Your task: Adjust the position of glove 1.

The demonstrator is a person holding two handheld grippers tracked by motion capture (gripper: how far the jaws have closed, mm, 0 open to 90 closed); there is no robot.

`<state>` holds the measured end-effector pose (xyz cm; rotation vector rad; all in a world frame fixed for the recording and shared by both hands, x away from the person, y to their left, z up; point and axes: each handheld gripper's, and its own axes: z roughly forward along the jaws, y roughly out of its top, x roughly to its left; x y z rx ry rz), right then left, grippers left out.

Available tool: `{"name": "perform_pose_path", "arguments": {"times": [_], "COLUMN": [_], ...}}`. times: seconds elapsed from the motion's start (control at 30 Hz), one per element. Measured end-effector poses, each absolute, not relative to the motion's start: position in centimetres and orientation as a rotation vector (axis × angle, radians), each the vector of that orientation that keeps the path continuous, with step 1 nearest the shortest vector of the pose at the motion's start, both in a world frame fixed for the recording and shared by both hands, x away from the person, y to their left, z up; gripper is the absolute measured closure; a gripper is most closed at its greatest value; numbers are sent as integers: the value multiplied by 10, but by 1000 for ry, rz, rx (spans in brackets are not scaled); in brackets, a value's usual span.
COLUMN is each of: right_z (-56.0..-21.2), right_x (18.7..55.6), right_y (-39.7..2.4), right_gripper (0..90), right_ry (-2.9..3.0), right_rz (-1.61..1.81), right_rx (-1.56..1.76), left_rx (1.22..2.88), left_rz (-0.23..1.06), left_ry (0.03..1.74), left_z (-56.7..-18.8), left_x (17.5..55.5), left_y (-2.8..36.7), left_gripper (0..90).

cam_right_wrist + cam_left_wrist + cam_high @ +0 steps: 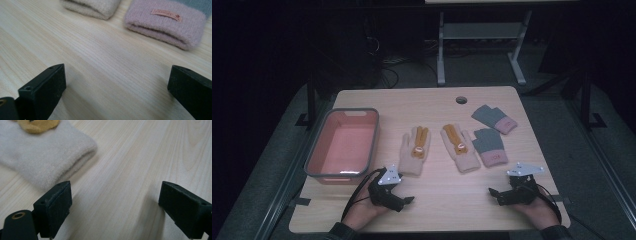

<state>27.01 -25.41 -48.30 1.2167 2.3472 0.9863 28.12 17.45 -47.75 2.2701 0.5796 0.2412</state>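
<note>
Sitting left on table point(432, 100), pink bin point(343, 143), nothing inside

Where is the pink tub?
In the high view the pink tub sits at the table's left edge, left of the cream glove and just beyond the left gripper.

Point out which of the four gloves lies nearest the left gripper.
The cream glove beside the pink bin: its cuff ends just by the left gripper, while the other cream glove and both grey-pink gloves lie further right.
</note>
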Motion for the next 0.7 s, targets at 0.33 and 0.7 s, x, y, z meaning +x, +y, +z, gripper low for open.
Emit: {"name": "perform_pose_path", "arguments": {"times": [0.33,0.7], "right_z": [-483,-468], "right_x": [271,275], "right_y": [-254,-253], "right_gripper": [11,168], "right_ry": [2354,2421], "right_rz": [983,952], "right_rx": [1214,1231], "left_rx": [2268,2266], "left_rz": [252,264], "left_ry": [610,626], "left_z": [-477,-477], "left_x": [283,282], "left_y": [179,181], "left_gripper": [108,108]}}
